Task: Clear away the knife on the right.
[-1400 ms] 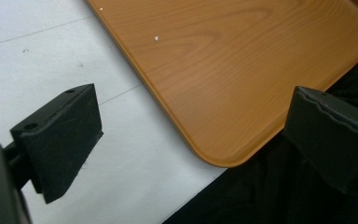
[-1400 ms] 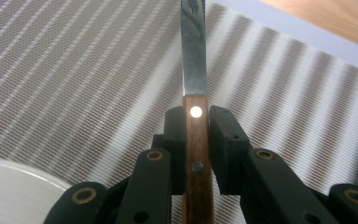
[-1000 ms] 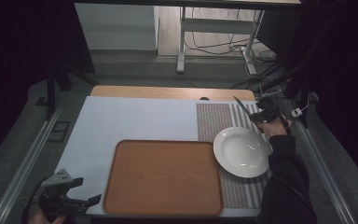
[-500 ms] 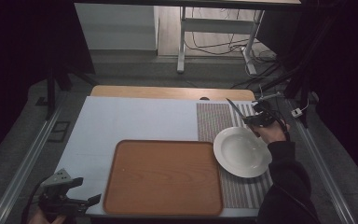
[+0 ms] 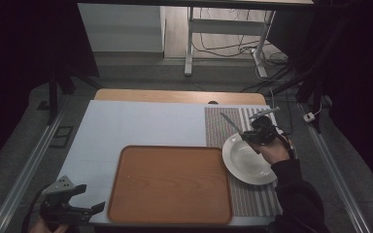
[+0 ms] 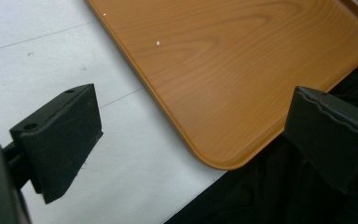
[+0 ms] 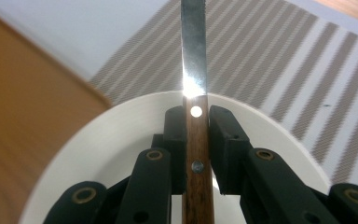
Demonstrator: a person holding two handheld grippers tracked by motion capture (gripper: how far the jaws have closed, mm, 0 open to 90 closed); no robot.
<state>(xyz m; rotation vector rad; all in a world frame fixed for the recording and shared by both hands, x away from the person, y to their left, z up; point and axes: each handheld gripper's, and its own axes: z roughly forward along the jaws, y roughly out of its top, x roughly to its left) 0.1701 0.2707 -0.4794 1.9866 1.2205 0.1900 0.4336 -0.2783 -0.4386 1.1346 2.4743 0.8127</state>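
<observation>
No brand, label or legible writing appears on any item.

The right gripper (image 5: 246, 137) is clamped on a knife (image 7: 195, 79), its two black jaws pressing the wooden handle from either side. The handle runs back between the jaws and the blade projects straight ahead of them. In the high view the knife (image 5: 231, 123) is held above the far rim of the white plate (image 5: 245, 164), blade pointing far and left over the striped placemat (image 5: 218, 127). The person's right hand (image 5: 272, 149) holds the gripper from the near right.

The knife has a dark brown wooden handle with two metal rivets and a narrow, bright steel blade; a strong glare sits where blade meets handle. The blade tip is cut off at the top of the right gripper view.

The left gripper (image 5: 85, 200) sits at the near left corner of the table, jaws wide apart with nothing between them, just beside the near left corner of the wooden tray (image 6: 242, 70). The tray lies on a pale table mat (image 5: 141, 126), the plate just to its right.
</observation>
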